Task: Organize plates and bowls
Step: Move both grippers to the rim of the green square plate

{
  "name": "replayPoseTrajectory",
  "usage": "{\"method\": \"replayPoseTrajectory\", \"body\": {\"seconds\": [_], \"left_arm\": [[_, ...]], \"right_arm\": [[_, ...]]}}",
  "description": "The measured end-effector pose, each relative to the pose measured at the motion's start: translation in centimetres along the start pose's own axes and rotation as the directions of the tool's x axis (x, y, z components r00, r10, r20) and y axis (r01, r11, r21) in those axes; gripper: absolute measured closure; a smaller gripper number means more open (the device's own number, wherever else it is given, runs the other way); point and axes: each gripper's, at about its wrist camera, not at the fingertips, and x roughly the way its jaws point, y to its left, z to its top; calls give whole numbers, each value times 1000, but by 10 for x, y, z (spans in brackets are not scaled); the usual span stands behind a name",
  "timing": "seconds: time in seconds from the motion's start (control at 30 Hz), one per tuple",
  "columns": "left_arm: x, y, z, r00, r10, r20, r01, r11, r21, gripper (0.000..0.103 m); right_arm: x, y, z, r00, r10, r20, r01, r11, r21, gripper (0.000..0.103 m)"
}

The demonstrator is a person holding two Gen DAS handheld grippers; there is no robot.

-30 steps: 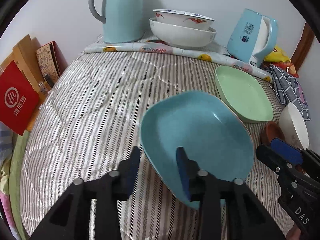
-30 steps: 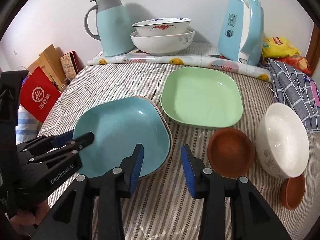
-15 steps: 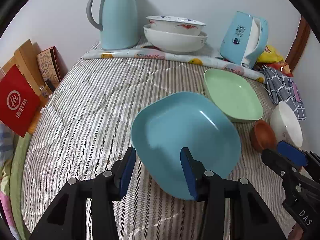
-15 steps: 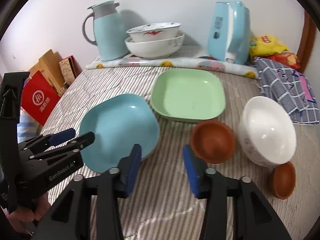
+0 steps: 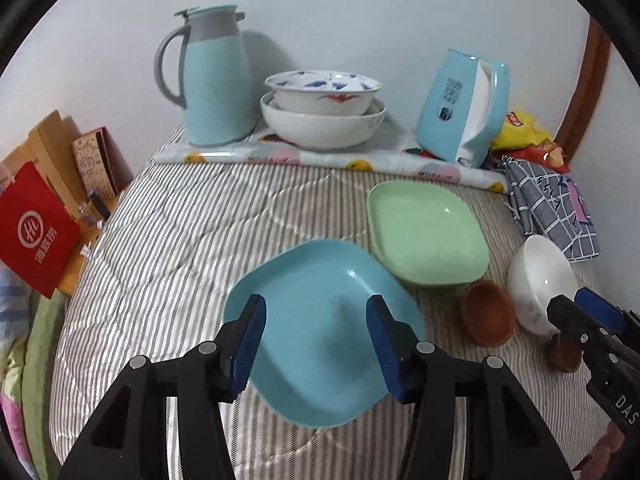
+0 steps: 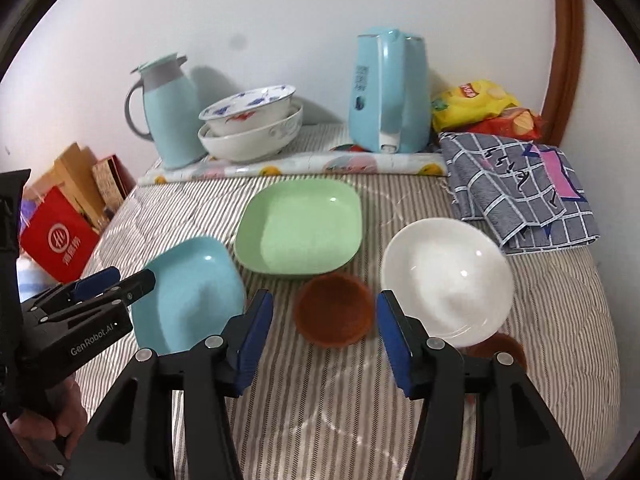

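Observation:
A blue square plate (image 5: 320, 332) lies on the striped quilt, with a green square plate (image 5: 426, 234) just beyond it to the right. My left gripper (image 5: 316, 340) hovers above the blue plate, jaws opening, nothing between the pads. In the right wrist view my right gripper (image 6: 324, 336) hangs above a brown bowl (image 6: 334, 308), jaws opening and empty. The blue plate (image 6: 188, 294) and green plate (image 6: 300, 228) lie to its left. A white bowl (image 6: 448, 276) sits at the right, with a second small brown bowl (image 6: 504, 350) partly hidden behind a finger.
At the back stand a blue jug (image 5: 216, 80), two stacked white bowls (image 5: 322, 116) and a blue kettle (image 5: 464, 108) on a rolled cloth. A checked cloth (image 6: 520, 188) and snack bags (image 6: 480, 108) lie at the right. Boxes and a red bag (image 5: 34, 228) stand off the left edge.
Both grippers have lifted and drawn back from the blue plate, and their jaws have widened. The right gripper has shifted right, so it now hangs over the brown bowl.

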Motion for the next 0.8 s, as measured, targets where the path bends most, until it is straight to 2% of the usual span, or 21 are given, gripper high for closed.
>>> {"method": "replayPoseTrajectory", "body": {"seconds": [0.07,0.27,0.5,0.8], "left_arm": [[-1,-6,4,1000,-1,18,1,1000,9,53],[-2,-17,19,998,7,56,-8,1000,16,53],[20,-15,37,999,-33,8,33,999,-10,53],[54,-21,51,999,-18,-38,18,1000,13,53]], "right_arm": [[0,-4,4,1000,24,-18,-24,1000,-12,50],[4,-12,21,1000,19,-25,-19,1000,-2,50],[19,-12,41,1000,10,-28,-11,1000,-8,50],[51,-7,62,1000,-11,-25,10,999,-36,50]]}}
